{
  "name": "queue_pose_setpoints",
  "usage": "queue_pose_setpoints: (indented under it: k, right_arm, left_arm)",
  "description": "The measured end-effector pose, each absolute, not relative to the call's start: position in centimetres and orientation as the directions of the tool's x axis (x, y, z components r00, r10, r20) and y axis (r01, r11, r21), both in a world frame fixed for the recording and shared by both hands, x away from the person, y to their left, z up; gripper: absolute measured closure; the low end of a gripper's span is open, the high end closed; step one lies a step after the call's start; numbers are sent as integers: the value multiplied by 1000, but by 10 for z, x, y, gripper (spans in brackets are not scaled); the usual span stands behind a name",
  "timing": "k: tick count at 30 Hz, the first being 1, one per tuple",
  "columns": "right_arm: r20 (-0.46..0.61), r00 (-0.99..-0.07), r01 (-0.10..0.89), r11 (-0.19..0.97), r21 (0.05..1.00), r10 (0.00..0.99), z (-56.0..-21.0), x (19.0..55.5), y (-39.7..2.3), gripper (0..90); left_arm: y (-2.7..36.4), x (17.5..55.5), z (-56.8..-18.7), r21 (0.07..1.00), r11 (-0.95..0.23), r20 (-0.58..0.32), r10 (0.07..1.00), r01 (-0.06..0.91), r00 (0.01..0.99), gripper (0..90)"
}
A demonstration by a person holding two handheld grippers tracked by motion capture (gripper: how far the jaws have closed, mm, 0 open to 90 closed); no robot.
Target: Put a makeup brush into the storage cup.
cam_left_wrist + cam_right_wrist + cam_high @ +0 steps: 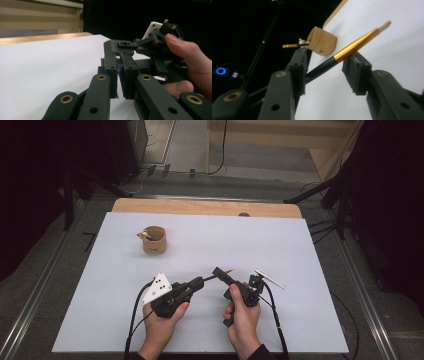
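A paintbrush (357,42) with a dark handle, gold ferrule and pale tip runs slantwise between the jaws of my right gripper (327,57). Those jaws stand apart around it, the gap wider than the handle. In the high view my left gripper (202,281) meets the right gripper (218,271) tip to tip at the table's front middle, and the paintbrush (228,270) tip pokes out past them. My left gripper (118,61) is shut, with the bluish handle end (120,67) pinched between its pads. A tan cup (154,240) stands at the back left, seen as the cup (322,43) beyond the jaws.
The cup holds another small brush (292,45). A white sheet (300,320) covers the table, with a wooden edge (200,207) along the far side. Cables (132,320) trail from both grippers toward the front edge. Dark stands flank the table.
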State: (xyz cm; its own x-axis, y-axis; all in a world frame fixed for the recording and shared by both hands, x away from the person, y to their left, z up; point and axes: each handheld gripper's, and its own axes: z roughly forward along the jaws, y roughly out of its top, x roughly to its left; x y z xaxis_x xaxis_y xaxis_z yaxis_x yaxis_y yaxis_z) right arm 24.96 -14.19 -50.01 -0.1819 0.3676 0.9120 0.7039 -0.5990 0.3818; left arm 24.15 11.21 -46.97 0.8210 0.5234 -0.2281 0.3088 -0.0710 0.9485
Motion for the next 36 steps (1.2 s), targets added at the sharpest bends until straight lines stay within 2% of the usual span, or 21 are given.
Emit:
queue_pose_setpoints:
  k: [1,2,5,7,11,21,26,36]
  right_arm:
    - [917,-196,695,-610,381,349,-499,249,-143,683]
    - [911,-214,680,-616,398,352,-497,247,-145,834]
    - [865,-295,629,-599,495,406,-489,243,-149,840]
    - [827,-333,611,-565,555,453,-481,242,-148,841]
    - [759,-392,578,-503,643,520,-471,239,-141,841]
    - [609,-473,530,-347,774,636,-466,235,-128,842]
    - [534,-535,487,-278,828,655,-461,233,-121,842]
    - [428,-596,423,-188,887,680,-460,231,-111,842]
  left_arm:
    - [111,243,-471,941,-85,-242,505,327,828,849]
    - [111,245,-472,936,-90,-255,490,339,834,795]
    - [109,248,-473,929,-101,-262,499,356,826,570]
    - [109,249,-473,925,-100,-275,491,368,826,534]
    - [107,249,-472,923,-114,-272,485,368,831,522]
    - [104,248,-472,918,-138,-262,493,372,829,545]
    - [103,249,-473,915,-154,-253,502,374,827,583]
    - [102,249,-473,916,-168,-239,504,366,830,657]
